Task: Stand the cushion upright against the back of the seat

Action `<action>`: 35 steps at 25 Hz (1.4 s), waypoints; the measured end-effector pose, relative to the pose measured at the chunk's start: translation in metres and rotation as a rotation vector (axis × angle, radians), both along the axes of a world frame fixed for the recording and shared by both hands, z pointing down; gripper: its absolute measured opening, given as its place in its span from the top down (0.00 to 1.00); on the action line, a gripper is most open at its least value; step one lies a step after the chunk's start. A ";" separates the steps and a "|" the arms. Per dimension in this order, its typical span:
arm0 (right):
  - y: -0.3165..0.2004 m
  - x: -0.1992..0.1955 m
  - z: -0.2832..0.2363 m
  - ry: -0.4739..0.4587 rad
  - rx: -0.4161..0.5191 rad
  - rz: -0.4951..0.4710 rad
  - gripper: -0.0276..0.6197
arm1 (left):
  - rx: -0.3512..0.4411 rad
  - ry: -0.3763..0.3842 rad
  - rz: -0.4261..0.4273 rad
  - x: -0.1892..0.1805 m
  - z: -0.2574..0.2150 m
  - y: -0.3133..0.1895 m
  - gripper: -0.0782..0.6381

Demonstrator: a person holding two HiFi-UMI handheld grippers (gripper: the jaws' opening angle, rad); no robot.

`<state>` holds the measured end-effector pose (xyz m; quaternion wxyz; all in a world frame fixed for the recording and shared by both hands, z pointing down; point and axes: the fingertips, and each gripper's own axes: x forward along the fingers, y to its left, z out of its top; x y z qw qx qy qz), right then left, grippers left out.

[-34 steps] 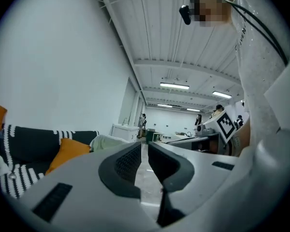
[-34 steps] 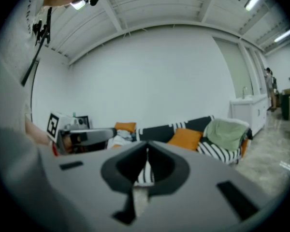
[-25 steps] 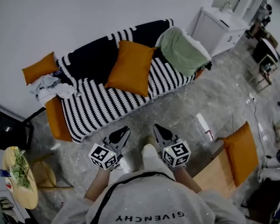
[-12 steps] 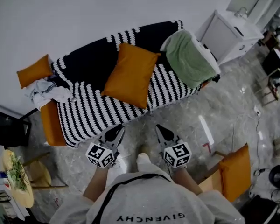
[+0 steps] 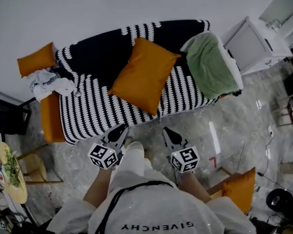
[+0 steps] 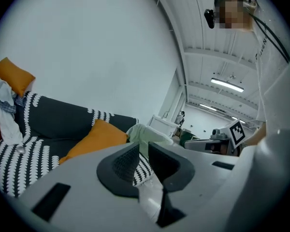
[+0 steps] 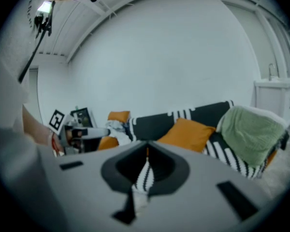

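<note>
Head view: the orange cushion (image 5: pixel 144 74) lies corner-up at the middle of the striped sofa (image 5: pixel 88 113), its top corner over the dark backrest and its lower edge near the front of the seat. A green blanket (image 5: pixel 212 65) is draped over the sofa's right end. A small orange cushion (image 5: pixel 36 60) and a heap of white clothes (image 5: pixel 46 84) occupy the left end. Both tools are held over the floor in front of the sofa, well apart from the cushion: left tool (image 5: pixel 121 127), right tool (image 5: pixel 166 130). Left gripper view: the left tool's jaws stand slightly apart with a narrow gap and nothing between them. The cushion appears beyond them, reclined on the seat rather than upright. Right gripper view: the right tool's jaws are closed together, tip to tip, and hold nothing. The cushion sits slanted against the backrest, just left of the green blanket.
</note>
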<state>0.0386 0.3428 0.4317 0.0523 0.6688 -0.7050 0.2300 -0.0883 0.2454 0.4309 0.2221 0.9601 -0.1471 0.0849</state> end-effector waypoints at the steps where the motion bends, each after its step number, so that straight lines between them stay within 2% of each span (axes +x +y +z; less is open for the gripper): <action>1: -0.010 -0.001 0.004 -0.001 -0.004 -0.014 0.93 | -0.006 -0.007 -0.016 -0.001 0.005 -0.009 0.80; 8: -0.082 0.011 0.022 -0.005 -0.003 -0.115 0.93 | -0.137 0.015 -0.145 0.013 0.052 -0.074 0.79; 11: -0.120 0.020 0.032 0.001 -0.030 -0.144 0.93 | -0.194 -0.003 -0.192 0.020 0.080 -0.107 0.75; 16: -0.180 0.035 0.058 0.008 -0.089 -0.206 0.93 | -0.335 -0.034 -0.315 0.026 0.135 -0.169 0.65; 19: -0.210 0.042 0.081 -0.004 -0.134 -0.235 0.93 | -0.491 0.004 -0.467 0.019 0.177 -0.205 0.61; 23: -0.243 0.039 0.111 -0.030 -0.182 -0.297 0.93 | -0.737 0.149 -0.752 -0.001 0.232 -0.251 0.59; 27: -0.270 0.035 0.145 -0.036 -0.229 -0.355 0.93 | -0.921 0.243 -0.959 -0.008 0.293 -0.281 0.54; 31: -0.292 0.033 0.163 -0.039 -0.261 -0.400 0.93 | -1.054 0.302 -1.130 -0.016 0.344 -0.293 0.49; 33: -0.305 0.030 0.166 -0.016 -0.255 -0.429 0.93 | -1.097 0.330 -1.213 -0.026 0.365 -0.302 0.48; 35: -0.317 0.030 0.166 0.025 -0.240 -0.447 0.93 | -1.132 0.335 -1.258 -0.032 0.381 -0.313 0.48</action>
